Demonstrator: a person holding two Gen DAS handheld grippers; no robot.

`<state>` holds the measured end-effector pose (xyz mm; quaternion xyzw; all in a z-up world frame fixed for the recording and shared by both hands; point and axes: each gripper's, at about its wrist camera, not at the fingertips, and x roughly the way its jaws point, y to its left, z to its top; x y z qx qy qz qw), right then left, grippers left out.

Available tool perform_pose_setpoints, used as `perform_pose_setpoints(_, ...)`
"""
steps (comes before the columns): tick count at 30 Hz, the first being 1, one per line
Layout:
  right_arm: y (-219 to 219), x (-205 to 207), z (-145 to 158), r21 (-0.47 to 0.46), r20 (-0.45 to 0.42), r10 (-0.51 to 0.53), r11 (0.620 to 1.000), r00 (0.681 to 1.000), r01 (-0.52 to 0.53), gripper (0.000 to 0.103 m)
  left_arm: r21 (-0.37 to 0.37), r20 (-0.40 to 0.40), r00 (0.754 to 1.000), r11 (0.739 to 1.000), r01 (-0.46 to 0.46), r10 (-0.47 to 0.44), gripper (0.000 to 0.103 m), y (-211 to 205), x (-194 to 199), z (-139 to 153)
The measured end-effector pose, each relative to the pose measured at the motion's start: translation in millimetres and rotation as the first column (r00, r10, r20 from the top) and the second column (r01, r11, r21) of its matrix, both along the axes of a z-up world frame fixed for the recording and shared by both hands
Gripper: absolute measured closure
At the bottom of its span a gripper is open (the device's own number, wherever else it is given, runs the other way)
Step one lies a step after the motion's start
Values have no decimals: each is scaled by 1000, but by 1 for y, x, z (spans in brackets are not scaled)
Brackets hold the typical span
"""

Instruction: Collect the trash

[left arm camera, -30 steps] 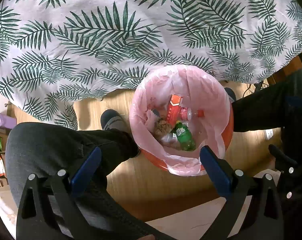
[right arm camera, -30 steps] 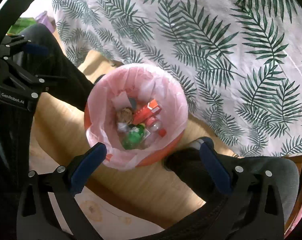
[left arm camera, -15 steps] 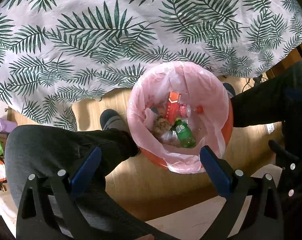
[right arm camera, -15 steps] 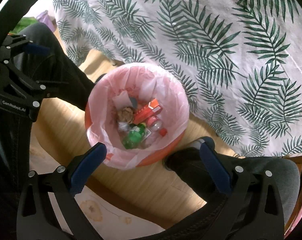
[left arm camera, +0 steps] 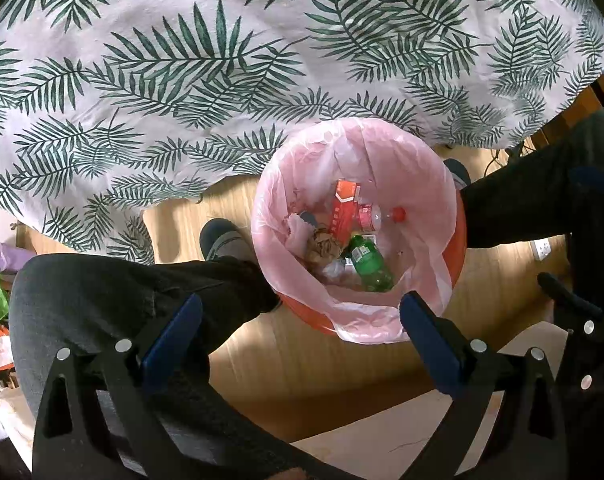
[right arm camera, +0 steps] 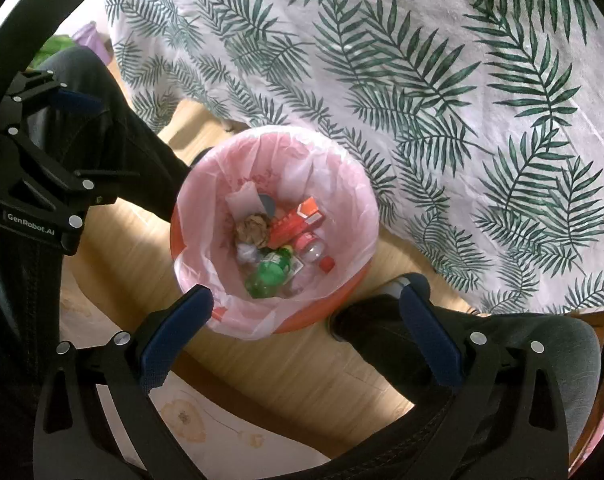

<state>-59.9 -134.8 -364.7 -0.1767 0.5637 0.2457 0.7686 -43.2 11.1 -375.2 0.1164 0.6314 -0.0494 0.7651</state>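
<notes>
- Here, the orange bin (left arm camera: 314, 318) with its pink liner (left arm camera: 422, 184) sits mid-frame, holding a green bottle (left arm camera: 368, 260), red carton (left arm camera: 344, 210) and crumpled paper (left arm camera: 322, 244).
- Left gripper (left arm camera: 300, 320) and right gripper (right arm camera: 304, 320): both spread wide, empty.
- Only the right wrist view shows the other gripper, at upper left.

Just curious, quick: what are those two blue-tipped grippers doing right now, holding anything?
Left gripper: open, holding nothing, above the bin.
Right gripper: open, holding nothing, also above it.
</notes>
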Motion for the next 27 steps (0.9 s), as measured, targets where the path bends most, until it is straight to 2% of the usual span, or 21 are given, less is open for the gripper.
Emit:
perform_pose_setpoints(14, -1, 0, -1, -1, -2, 2, 1000, 1000, -2, 6, -9, 18, 999, 1000, 30, -30, 7, -6, -5, 1)
perform_pose_setpoints(27, -1, 0, -1, -2, -4, 2, 1000, 1000, -2, 6, -2, 2, 999, 999, 43, -43, 6, -9, -5, -1)
